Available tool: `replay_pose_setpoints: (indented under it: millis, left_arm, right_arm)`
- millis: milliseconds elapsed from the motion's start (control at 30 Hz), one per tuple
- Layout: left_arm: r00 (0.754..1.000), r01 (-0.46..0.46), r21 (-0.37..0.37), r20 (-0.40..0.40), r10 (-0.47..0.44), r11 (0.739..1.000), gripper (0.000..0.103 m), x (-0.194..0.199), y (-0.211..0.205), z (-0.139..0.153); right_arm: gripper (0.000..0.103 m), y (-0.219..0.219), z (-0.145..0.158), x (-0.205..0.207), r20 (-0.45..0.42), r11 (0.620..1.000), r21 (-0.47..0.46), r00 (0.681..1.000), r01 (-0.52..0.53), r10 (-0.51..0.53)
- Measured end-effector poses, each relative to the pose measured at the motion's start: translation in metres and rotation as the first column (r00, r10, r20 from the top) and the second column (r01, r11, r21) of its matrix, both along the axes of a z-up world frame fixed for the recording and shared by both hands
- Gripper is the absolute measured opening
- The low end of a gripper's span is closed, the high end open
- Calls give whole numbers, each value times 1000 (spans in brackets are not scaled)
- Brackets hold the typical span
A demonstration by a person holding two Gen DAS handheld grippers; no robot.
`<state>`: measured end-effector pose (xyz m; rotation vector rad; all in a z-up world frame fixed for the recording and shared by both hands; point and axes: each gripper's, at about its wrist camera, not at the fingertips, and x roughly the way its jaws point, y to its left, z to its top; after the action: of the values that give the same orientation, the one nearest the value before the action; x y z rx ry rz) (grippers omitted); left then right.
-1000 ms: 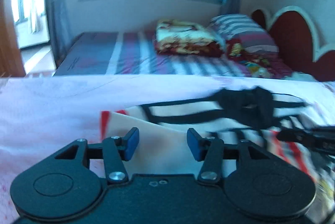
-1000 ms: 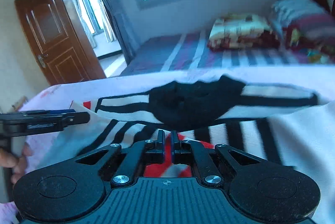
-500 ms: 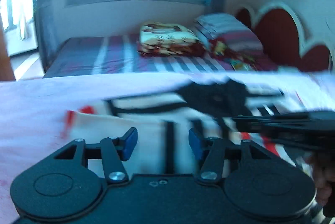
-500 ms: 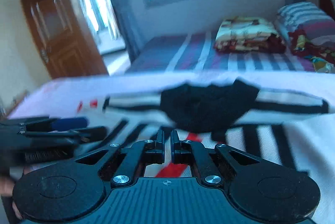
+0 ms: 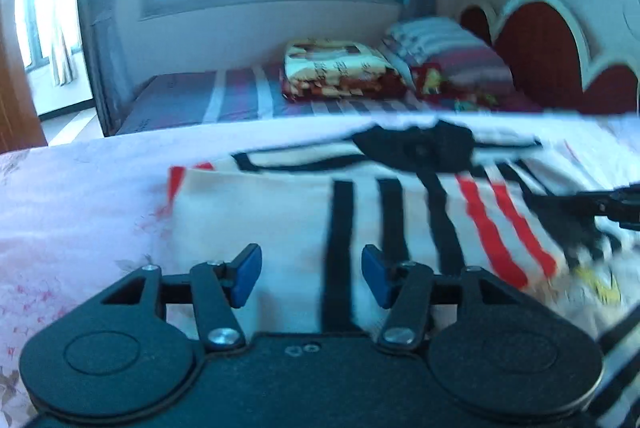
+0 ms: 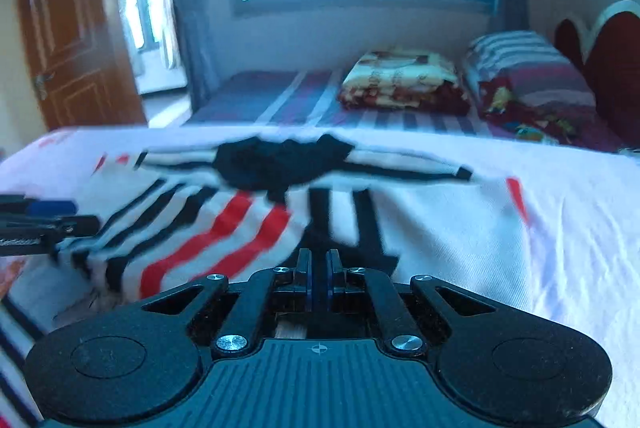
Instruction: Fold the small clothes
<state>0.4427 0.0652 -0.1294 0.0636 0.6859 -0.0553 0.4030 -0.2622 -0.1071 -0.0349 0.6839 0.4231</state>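
Note:
A small white shirt point(image 5: 280, 212) with black and red stripes and a black collar point(image 5: 416, 148) lies on the pink floral bed sheet point(image 5: 60, 212). My left gripper point(image 5: 311, 278) is open, low over the shirt's near part. My right gripper point(image 6: 319, 268) is shut on the shirt's fabric point(image 6: 440, 228) near its black stripes. The shirt's collar point(image 6: 280, 164) lies at the far side in the right wrist view. The right gripper shows at the right edge of the left wrist view point(image 5: 608, 204); the left gripper shows at the left edge of the right wrist view point(image 6: 44, 216).
Beyond the sheet's far edge is a second bed with a striped cover point(image 5: 224, 100), a folded patterned blanket point(image 5: 340, 68) and striped pillows point(image 5: 448, 56). A red headboard point(image 5: 540, 48) stands at the right. A wooden door point(image 6: 76, 40) is at the left.
Both grippers have swung to the left across the shirt, so more of its red and black stripes show. The right gripper stays shut on the fabric; the left stays open.

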Motion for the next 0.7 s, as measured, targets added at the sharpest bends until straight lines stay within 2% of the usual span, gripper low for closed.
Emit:
replay_pose_setpoints:
  millis: [33, 67, 133, 200, 333, 433, 467, 500, 533, 567, 633, 667, 700]
  left_arm:
    - [999, -5, 10, -42, 6, 1000, 55, 3, -2, -9]
    - [1000, -14, -11, -24, 13, 1000, 57, 2, 1, -15]
    - [999, -21, -27, -33, 21, 999, 58, 2, 5, -15]
    - [998, -46, 10, -33, 47, 999, 56, -3, 3, -3]
    - [998, -69, -3, -7, 69, 998, 58, -45, 16, 9]
    - [993, -110, -8, -36, 110, 994, 57, -91, 31, 7]
    - [993, -113, -21, -44, 112, 993, 55, -106, 36, 6]
    - [991, -120, -26, -54, 119, 992, 48, -125, 41, 4]
    - [990, -129, -30, -66, 127, 991, 20, -140, 46, 2]
    - [987, -142, -46, -79, 138, 989, 1, -158, 52, 2]
    - [982, -175, -112, -83, 167, 978, 1, -191, 64, 5]
    - [980, -190, -134, -93, 178, 973, 1, -205, 68, 8]
    - [979, -193, -166, -104, 177, 967, 1, -218, 72, 10]
  right_arm:
    - [4, 0, -11, 3, -47, 999, -39, 999, 9, -10]
    - [4, -6, -14, 0, -24, 1000, -12, 1000, 7, -7]
    - [4, -9, -8, 4, -65, 1000, 3, 998, 27, -27]
    - [5, -11, 5, 1, -75, 998, 22, 995, 61, -59]
    - [5, -35, 19, -30, -52, 994, 63, 995, 91, -88]
    - [5, -61, 22, -63, -86, 990, 81, 990, 117, -110]
    - [12, -70, 26, -80, -96, 989, 77, 989, 123, -116]
    - [42, -79, 25, -94, -100, 988, 69, 986, 139, -131]
    - [61, -88, 27, -110, -93, 985, 61, 984, 160, -154]
    - [70, -97, 30, -129, -76, 982, 64, 982, 178, -173]
    - [53, -116, 36, -161, -78, 977, 111, 982, 182, -174]
    - [37, -123, 37, -175, -100, 973, 119, 977, 198, -187]
    - [34, -131, 38, -188, -122, 967, 125, 970, 224, -209]
